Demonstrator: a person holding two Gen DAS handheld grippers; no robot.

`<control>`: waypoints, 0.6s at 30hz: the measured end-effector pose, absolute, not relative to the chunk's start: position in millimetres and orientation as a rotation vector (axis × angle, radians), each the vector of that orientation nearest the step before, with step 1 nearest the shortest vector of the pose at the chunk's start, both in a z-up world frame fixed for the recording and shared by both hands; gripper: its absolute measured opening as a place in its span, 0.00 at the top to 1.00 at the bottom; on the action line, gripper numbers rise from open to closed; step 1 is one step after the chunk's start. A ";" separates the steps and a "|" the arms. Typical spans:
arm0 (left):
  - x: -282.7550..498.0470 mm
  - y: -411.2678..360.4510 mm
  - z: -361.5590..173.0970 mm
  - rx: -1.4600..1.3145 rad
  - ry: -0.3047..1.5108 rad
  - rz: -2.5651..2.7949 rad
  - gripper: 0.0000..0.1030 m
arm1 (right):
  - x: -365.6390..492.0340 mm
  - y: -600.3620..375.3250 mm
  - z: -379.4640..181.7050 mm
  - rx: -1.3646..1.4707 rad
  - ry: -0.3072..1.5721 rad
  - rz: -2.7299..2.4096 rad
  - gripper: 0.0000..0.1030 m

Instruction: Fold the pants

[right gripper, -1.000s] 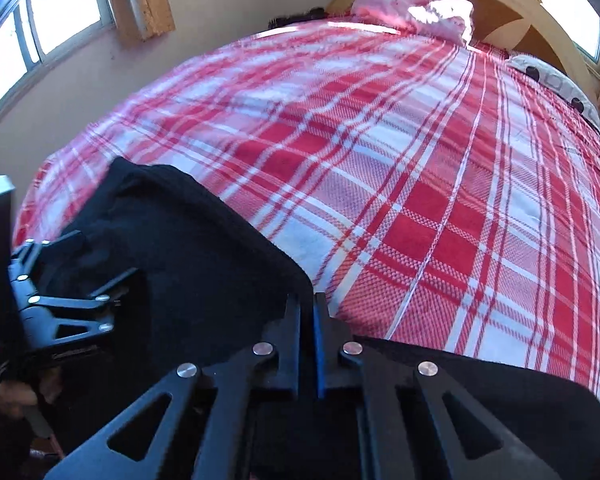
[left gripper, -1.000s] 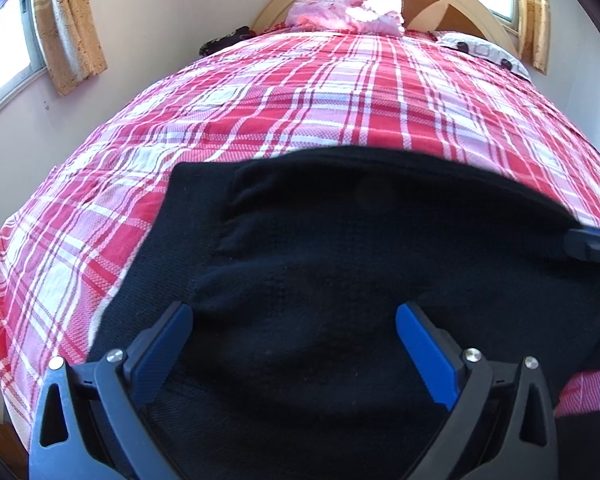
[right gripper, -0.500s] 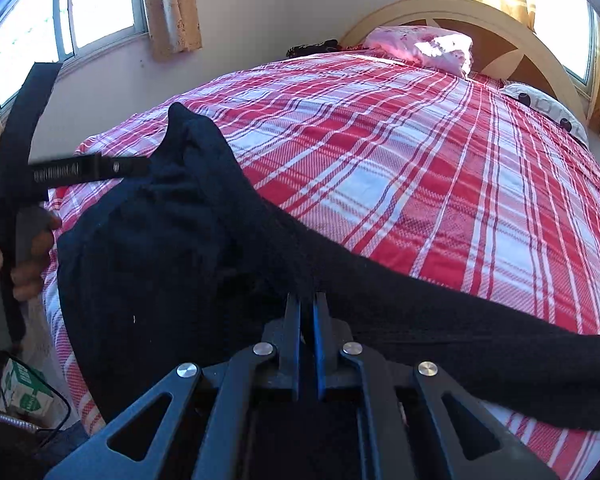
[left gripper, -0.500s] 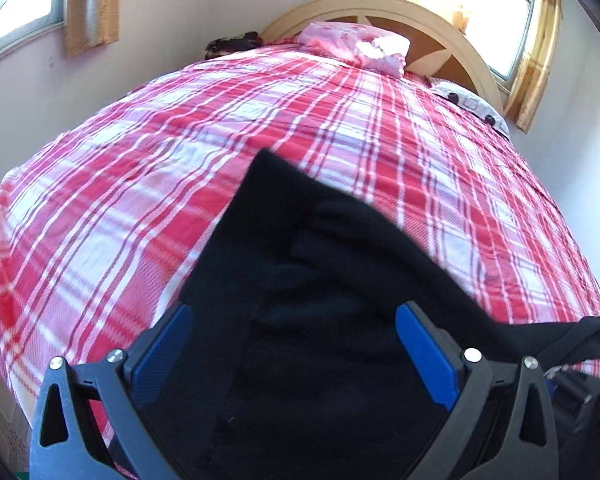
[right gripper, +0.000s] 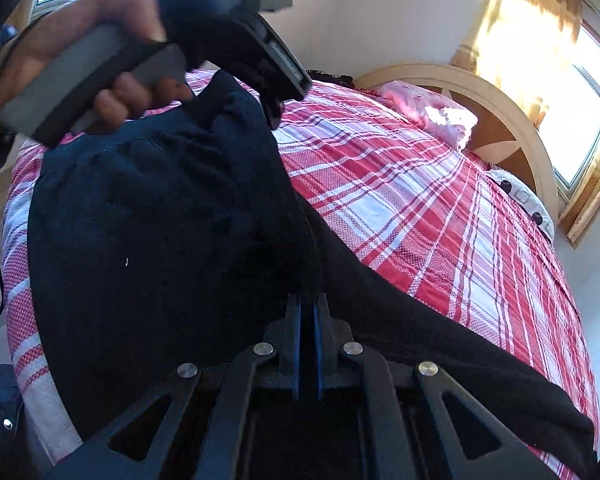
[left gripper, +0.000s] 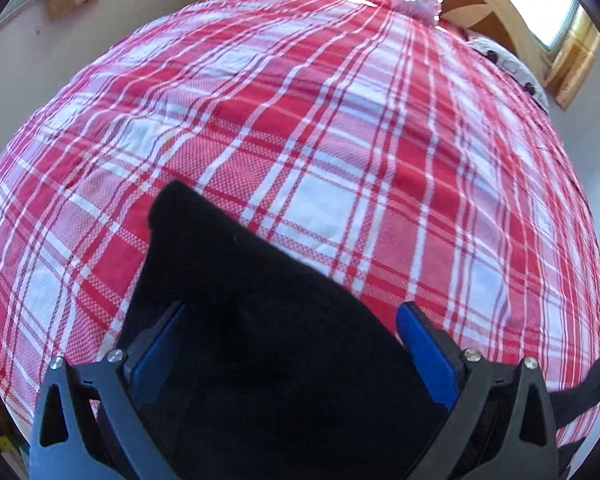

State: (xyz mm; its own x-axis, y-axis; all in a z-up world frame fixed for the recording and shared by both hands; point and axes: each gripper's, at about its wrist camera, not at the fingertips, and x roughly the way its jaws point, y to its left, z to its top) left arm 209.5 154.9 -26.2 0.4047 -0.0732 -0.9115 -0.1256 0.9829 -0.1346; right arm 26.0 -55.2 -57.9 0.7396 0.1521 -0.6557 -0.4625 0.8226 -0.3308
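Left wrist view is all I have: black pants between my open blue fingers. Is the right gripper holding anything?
Observer: Yes. The right gripper is shut on the black pants.
Operator: Where does the cloth run from there?
Observer: Up to the left gripper, which hangs above the plaid bed cover; a second stretch trails off to the right.
Operator: Anything near the headboard?
Observer: A pink pillow lies in sunlight against it.

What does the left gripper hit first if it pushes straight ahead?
Probably the black pants: the cloth fills the gap of the open left gripper. Past its edge comes the plaid bedspread. Depth is unclear.
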 end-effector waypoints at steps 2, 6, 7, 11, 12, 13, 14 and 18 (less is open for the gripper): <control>213.4 158.4 -33.2 -0.188 1.178 0.072 0.07 | 23.2 -55.0 -58.4 -0.512 0.648 0.365 0.95; 203.2 168.4 -34.3 -0.166 1.127 0.098 0.46 | 20.6 -57.2 -57.0 -0.503 0.640 0.378 0.95; 198.3 171.5 -31.9 -0.160 1.105 0.099 0.54 | 21.7 -59.8 -56.0 -0.488 0.641 0.379 0.95; 174.3 197.4 -21.4 -0.296 1.015 0.005 0.83 | 33.8 -77.1 -50.1 -0.364 0.673 0.377 0.95; 164.0 203.6 -16.1 -0.339 0.987 -0.026 0.84 | 36.3 -80.9 -47.7 -0.330 0.678 0.379 0.95; 157.7 205.4 -10.9 -0.348 0.969 -0.039 0.84 | 37.6 -87.7 -41.4 -0.268 0.679 0.379 0.95; 147.6 205.7 -2.3 -0.339 0.942 -0.051 0.84 | 37.0 -90.6 -36.1 -0.234 0.676 0.381 0.95; 104.7 203.7 22.1 -0.261 0.859 -0.082 0.83 | 18.5 -92.1 -4.5 -0.190 0.602 0.368 0.95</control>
State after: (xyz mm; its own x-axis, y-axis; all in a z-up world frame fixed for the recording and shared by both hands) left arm 104.7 203.7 22.1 0.6524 -0.1763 -0.7371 -0.0335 0.9649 -0.2604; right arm 18.5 -92.1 -4.5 0.7620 0.2817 -0.5831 -0.3912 0.9178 -0.0678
